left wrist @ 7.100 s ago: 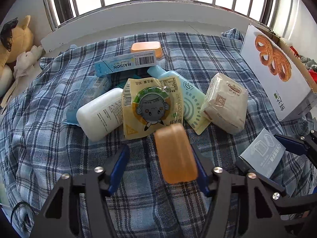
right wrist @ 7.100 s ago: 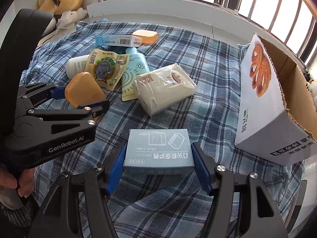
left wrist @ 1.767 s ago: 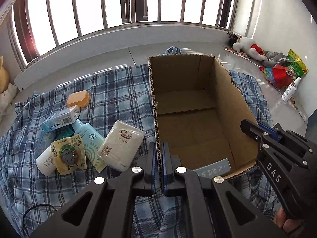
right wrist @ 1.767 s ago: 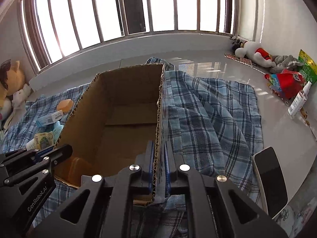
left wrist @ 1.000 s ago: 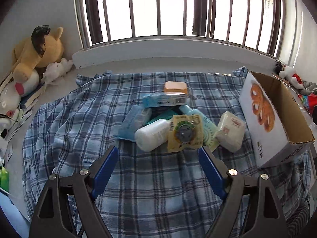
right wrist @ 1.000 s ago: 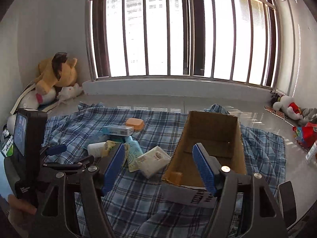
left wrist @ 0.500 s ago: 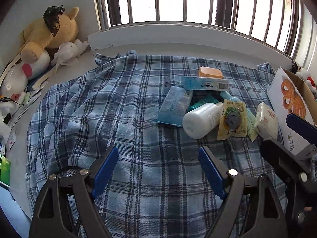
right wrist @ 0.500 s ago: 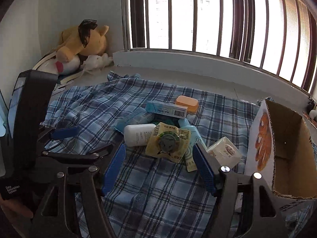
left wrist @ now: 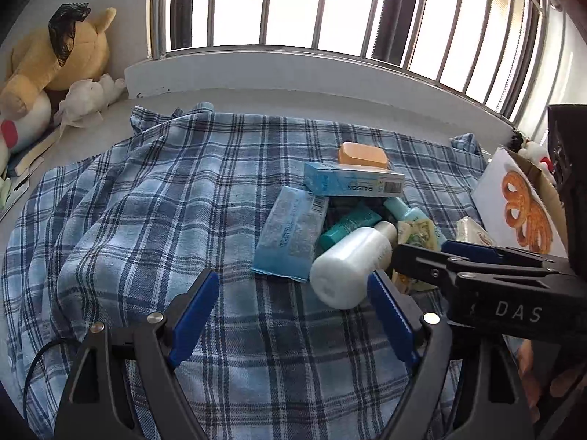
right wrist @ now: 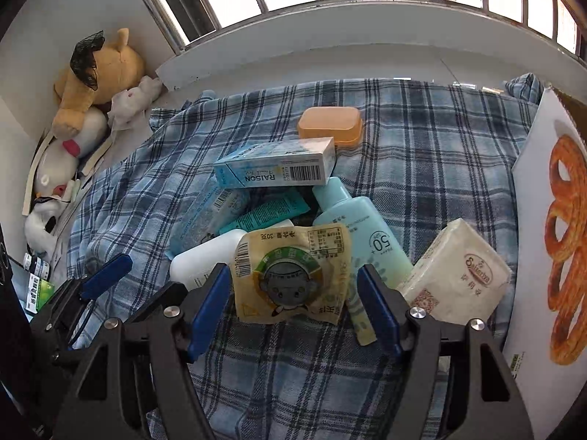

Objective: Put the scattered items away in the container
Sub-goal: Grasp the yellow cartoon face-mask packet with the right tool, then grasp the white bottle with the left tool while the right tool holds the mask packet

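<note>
Right gripper (right wrist: pixel 293 308) gaped, unclenched, w/ the yellow foil cartoon-face sachet (right wrist: pixel 291 278) btwn its blue pads; left gripper (left wrist: pixel 293 311) wide, empty, nr white plastic bottle (left wrist: pixel 350 266).

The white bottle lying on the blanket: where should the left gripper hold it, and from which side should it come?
Probably grip the white bottle across its round body near the flat bottom end, coming from above and from the near side. It lies on its side, that end towards the open left gripper and free; the neck is buried among the other items.

plush toys (left wrist: pixel 55 58) beside barred window (left wrist: pixel 330 3)
</note>
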Action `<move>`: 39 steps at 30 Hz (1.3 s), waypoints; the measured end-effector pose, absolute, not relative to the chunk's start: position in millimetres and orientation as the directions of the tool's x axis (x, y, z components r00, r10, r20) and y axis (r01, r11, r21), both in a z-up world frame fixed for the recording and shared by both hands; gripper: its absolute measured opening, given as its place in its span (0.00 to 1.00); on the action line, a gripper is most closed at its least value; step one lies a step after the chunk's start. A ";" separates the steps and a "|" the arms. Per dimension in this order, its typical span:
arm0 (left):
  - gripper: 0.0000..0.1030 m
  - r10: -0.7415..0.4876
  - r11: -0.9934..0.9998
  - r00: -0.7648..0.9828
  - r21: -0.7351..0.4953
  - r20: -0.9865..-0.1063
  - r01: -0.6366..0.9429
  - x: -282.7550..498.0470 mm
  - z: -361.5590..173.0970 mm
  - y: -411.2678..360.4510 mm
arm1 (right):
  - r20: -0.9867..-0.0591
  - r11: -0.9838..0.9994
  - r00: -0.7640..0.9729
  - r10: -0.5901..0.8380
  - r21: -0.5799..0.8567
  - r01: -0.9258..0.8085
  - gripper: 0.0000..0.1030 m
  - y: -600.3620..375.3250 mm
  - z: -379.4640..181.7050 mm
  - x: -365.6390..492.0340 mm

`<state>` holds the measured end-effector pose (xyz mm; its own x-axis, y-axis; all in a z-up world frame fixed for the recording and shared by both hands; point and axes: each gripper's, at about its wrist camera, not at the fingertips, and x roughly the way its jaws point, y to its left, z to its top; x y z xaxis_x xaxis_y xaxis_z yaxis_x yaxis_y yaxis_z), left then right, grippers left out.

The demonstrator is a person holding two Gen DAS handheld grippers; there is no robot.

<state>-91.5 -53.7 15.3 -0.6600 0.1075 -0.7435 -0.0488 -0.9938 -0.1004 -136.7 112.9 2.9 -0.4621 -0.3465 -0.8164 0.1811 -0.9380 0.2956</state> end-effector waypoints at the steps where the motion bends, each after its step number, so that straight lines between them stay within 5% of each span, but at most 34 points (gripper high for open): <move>1: 0.82 0.102 -0.994 -0.658 -0.093 -0.746 -0.050 -92.6 13.4 -53.2 | -0.818 -0.937 -0.459 -0.348 0.300 0.178 0.67 114.1 2.7 -136.5; 9: 0.82 0.111 -0.994 -0.662 -0.080 -0.741 -0.077 -98.3 9.5 -43.8 | -0.838 -0.949 -0.447 -0.313 0.250 0.195 0.73 104.8 2.7 -141.1; 14: 0.81 0.117 -0.993 -0.644 -0.084 -0.756 -0.082 -101.9 4.1 -38.2 | -0.838 -0.954 -0.464 -0.288 0.208 0.216 0.60 99.1 4.7 -140.6; 19: 0.38 0.125 -0.992 -0.650 -0.118 -0.750 -0.054 -97.6 7.9 -46.0 | -0.823 -0.946 -0.469 -0.320 0.252 0.204 0.54 107.4 8.6 -136.5; 21: 0.28 0.127 -0.990 -0.651 -0.133 -0.749 -0.040 -95.8 8.9 -51.6 | -0.821 -0.946 -0.471 -0.323 0.257 0.200 0.53 110.5 9.3 -134.3; 25: 0.25 0.128 -0.988 -0.656 -0.156 -0.744 -0.017 -89.8 13.4 -62.8 | -0.811 -0.944 -0.483 -0.329 0.263 0.200 0.53 115.2 13.6 -126.7; 31: 0.27 0.143 -0.987 -0.666 -0.156 -0.732 -0.041 -85.9 21.7 -61.5 | -0.790 -0.946 -0.525 -0.316 0.221 0.238 0.53 116.8 29.6 -101.0; 32: 0.32 0.145 -0.987 -0.663 -0.153 -0.734 -0.047 -88.1 21.8 -58.7 | -0.787 -0.948 -0.535 -0.307 0.202 0.246 0.53 116.3 32.3 -95.1; 34: 0.68 0.158 -0.986 -0.666 -0.154 -0.729 -0.065 -92.7 23.7 -52.7 | -0.780 -0.948 -0.553 -0.293 0.164 0.272 0.53 115.4 37.3 -80.3; 39: 0.80 0.144 -0.989 -0.676 -0.118 -0.723 -0.085 -100.9 35.2 -36.3 | -0.760 -0.940 -0.588 -0.277 0.086 0.332 0.53 113.6 42.9 -42.1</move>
<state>-100.9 -36.3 35.2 -0.6762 0.1442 -0.7225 -0.0848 -0.9894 -0.1181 -42.1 113.6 42.9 -0.5883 -0.2768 -0.7598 0.3317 -0.9395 0.0855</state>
